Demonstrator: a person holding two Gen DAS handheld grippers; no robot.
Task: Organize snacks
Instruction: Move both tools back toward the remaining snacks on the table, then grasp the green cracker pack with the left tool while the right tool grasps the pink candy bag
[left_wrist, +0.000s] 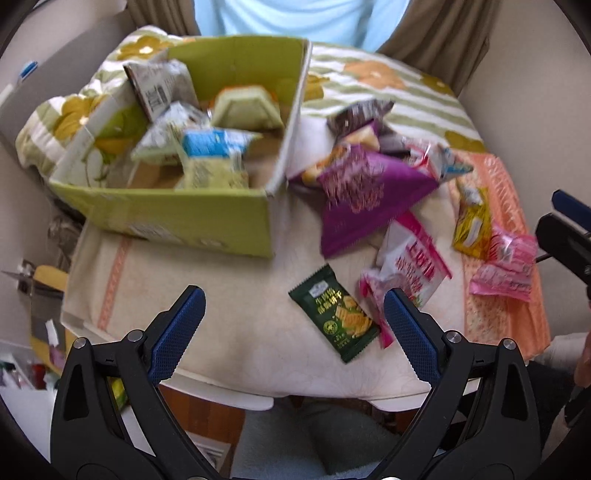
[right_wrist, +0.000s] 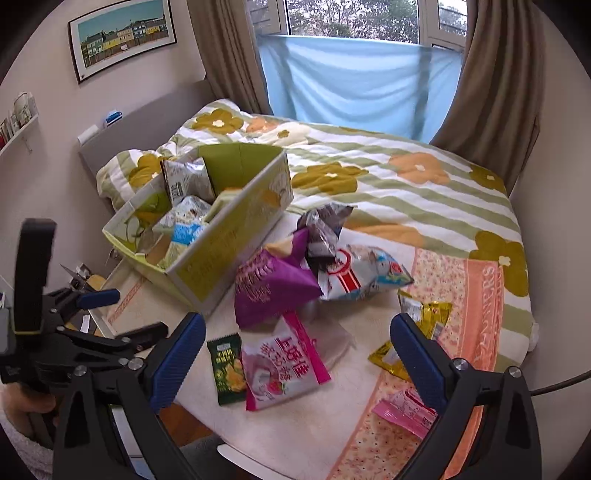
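Room: bed (right_wrist: 424, 192) with flowered quilt, curtained window at top of the right view.
Box: green box (left_wrist: 207, 218) upper left in the left view, several packets inside.
Loose snacks: purple bag (left_wrist: 365, 195), pink bag (left_wrist: 413, 266), green packet (left_wrist: 336, 314), yellow packet (left_wrist: 472, 225) spread on the bed right of the box.
Left gripper (left_wrist: 293, 332): spread wide, empty, hovering near the green packet.
Right gripper (right_wrist: 297, 354): spread wide, empty, over the pink bag.
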